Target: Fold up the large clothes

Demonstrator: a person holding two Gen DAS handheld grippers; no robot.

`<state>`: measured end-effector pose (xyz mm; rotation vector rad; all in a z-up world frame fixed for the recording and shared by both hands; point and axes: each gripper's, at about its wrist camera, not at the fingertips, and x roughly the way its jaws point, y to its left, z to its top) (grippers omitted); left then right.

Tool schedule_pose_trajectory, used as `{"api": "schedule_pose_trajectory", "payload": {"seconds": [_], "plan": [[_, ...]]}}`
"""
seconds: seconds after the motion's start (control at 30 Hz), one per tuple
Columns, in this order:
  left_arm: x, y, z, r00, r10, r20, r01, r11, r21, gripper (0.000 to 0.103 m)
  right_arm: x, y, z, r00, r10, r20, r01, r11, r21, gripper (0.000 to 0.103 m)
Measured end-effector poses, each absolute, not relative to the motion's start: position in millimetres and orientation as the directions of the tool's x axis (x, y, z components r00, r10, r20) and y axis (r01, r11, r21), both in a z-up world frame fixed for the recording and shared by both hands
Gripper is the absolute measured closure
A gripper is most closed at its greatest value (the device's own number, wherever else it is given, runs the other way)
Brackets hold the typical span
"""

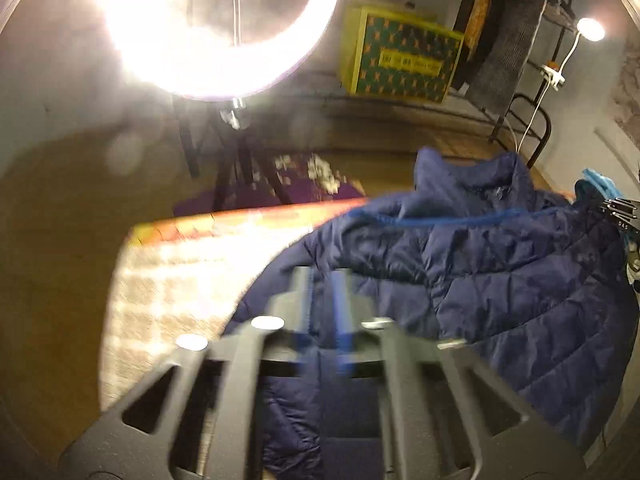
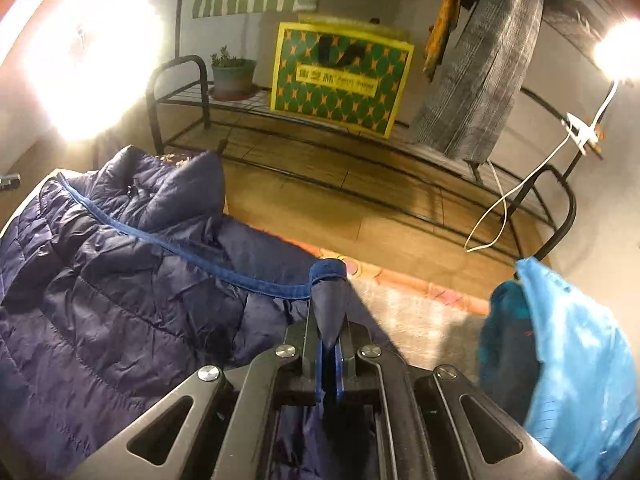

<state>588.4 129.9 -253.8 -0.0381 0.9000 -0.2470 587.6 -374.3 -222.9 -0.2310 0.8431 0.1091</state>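
A navy quilted puffer jacket [image 1: 500,272] with a bright blue hem trim lies across a patterned table. It also shows in the right wrist view [image 2: 100,288]. My left gripper [image 1: 324,292] is blurred by motion and its fingers sit close together on a fold of the jacket's blue-trimmed edge. My right gripper [image 2: 330,308] is shut on the jacket's trimmed corner, with fabric pinched between the jaws. The right gripper's tip shows at the far right of the left wrist view [image 1: 620,208].
A bright blue garment [image 2: 560,360] lies at the right on the patterned tablecloth [image 2: 420,312]. A ring light on a tripod [image 1: 224,32] glares at the left. A yellow-green box [image 2: 340,80] and a potted plant [image 2: 232,72] stand on a black metal rack [image 2: 192,96]. Clothes hang behind.
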Motion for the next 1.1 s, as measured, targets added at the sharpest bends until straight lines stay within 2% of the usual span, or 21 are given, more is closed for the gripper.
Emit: {"api": "schedule_pose_trajectory", "payload": {"seconds": [0.03, 0.1, 0.13, 0.17, 0.2, 0.3, 0.4, 0.47, 0.53, 0.67, 0.77, 0.8, 0.87, 0.97, 1.03, 1.1], "plan": [[589.5, 128.1, -261.2, 0.567, -0.254, -0.784, 0.198, 0.965, -0.169, 0.05, 589.6, -374.1, -225.6, 0.658, 0.003, -0.753, -0.183, 0.971, -0.156, 0.101], [587.5, 120.0, -271.5, 0.542, -0.276, -0.793, 0.212, 0.959, -0.189, 0.049, 592.9, -374.1, -229.8, 0.657, -0.006, -0.754, -0.175, 0.971, -0.16, 0.101], [584.2, 113.3, -276.0, 0.537, -0.28, -0.796, 0.234, 0.956, -0.178, 0.056, 594.1, -373.8, -229.9, 0.658, -0.004, -0.753, -0.175, 0.972, -0.159, 0.101], [580.4, 105.9, -280.0, 0.538, -0.277, -0.796, 0.259, 0.953, -0.157, 0.088, 594.5, -373.1, -228.6, 0.662, -0.005, -0.75, -0.174, 0.972, -0.16, 0.101], [577.3, 102.1, -282.2, 0.538, -0.267, -0.8, 0.268, 0.954, -0.138, 0.099, 593.9, -373.6, -227.1, 0.664, -0.004, -0.747, -0.174, 0.972, -0.16, 0.101], [563.8, 98.3, -276.0, 0.584, -0.23, -0.779, 0.257, 0.962, -0.091, 0.101, 593.4, -368.7, -222.9, 0.676, -0.011, -0.737, -0.176, 0.968, -0.176, 0.101], [552.5, 110.3, -270.3, 0.63, -0.147, -0.763, 0.196, 0.98, -0.027, 0.101, 594.1, -362.0, -217.4, 0.698, -0.037, -0.715, -0.167, 0.963, -0.213, 0.102], [555.4, 121.3, -274.9, 0.616, -0.125, -0.778, 0.159, 0.987, -0.032, 0.101, 600.5, -362.7, -219.2, 0.709, -0.067, -0.702, -0.143, 0.961, -0.236, 0.102], [562.1, 124.5, -282.0, 0.616, -0.108, -0.78, 0.143, 0.989, -0.024, 0.101, 612.2, -367.8, -231.4, 0.686, -0.101, -0.72, -0.101, 0.968, -0.232, 0.102], [569.7, 107.6, -299.4, 0.622, -0.023, -0.782, 0.151, 0.984, 0.091, 0.099, 622.3, -364.7, -261.6, 0.647, -0.163, -0.745, -0.079, 0.957, -0.278, 0.102], [565.2, 104.1, -294.3, 0.646, 0.001, -0.763, 0.144, 0.982, 0.123, 0.093, 622.8, -367.1, -265.1, 0.627, -0.163, -0.762, -0.084, 0.958, -0.275, 0.101], [562.0, 105.5, -290.8, 0.648, -0.005, -0.762, 0.144, 0.983, 0.116, 0.084, 620.7, -369.0, -261.8, 0.624, -0.154, -0.766, -0.084, 0.961, -0.263, 0.098], [551.3, 113.4, -274.4, 0.665, 0.003, -0.747, 0.119, 0.987, 0.11, 0.072, 610.6, -377.3, -246.7, 0.635, -0.145, -0.759, -0.064, 0.969, -0.239, 0.064], [530.3, 120.9, -240.8, 0.712, -0.027, -0.702, 0.083, 0.995, 0.046, 0.072, 585.7, -390.8, -225.0, 0.671, -0.101, -0.735, -0.053, 0.982, -0.183, 0.061], [510.4, 110.4, -216.3, 0.736, -0.09, -0.671, 0.105, 0.994, -0.019, 0.072, 555.7, -403.6, -207.3, 0.687, -0.033, -0.726, -0.044, 0.995, -0.088, 0.059], [494.1, 87.1, -200.2, 0.755, -0.138, -0.641, 0.146, 0.988, -0.04, 0.072, 522.7, -414.4, -199.7, 0.687, 0.021, -0.726, -0.035, 0.999, -0.004, 0.053]]}}
